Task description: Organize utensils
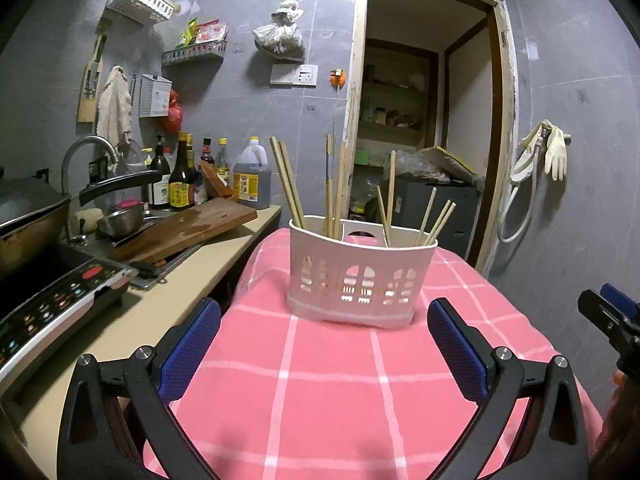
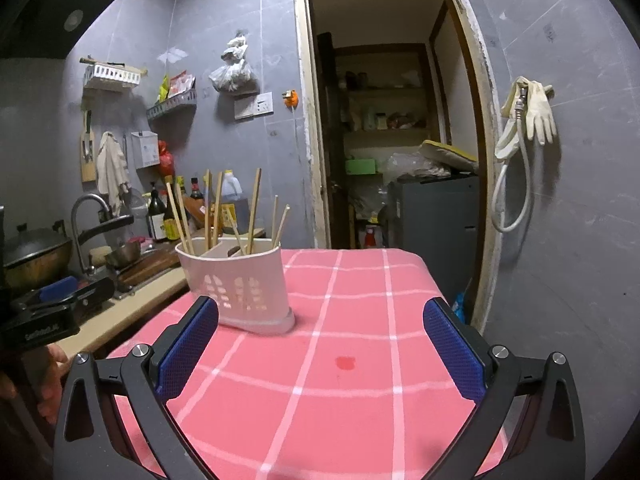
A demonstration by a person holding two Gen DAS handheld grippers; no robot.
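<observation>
Left tool (image 1: 324, 344) spread apart, empty; white holder (image 1: 360, 280) dead ahead, just beyond tips, on pink checked table (image 1: 320, 400)

Right tool (image 2: 320, 344) also apart, empty; holder (image 2: 240, 288) ahead-left of it, so left tool nearer

Chopsticks (image 1: 290, 184) upright, leaning, scattered across holder's compartments; none loose on table

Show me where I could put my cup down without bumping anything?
The pink checked cloth is bare in front of the white chopstick holder and to its right, out to the table edge by the doorway; only a small red stain marks it. The counter on the left is crowded: cutting board, bottles, wok.
</observation>
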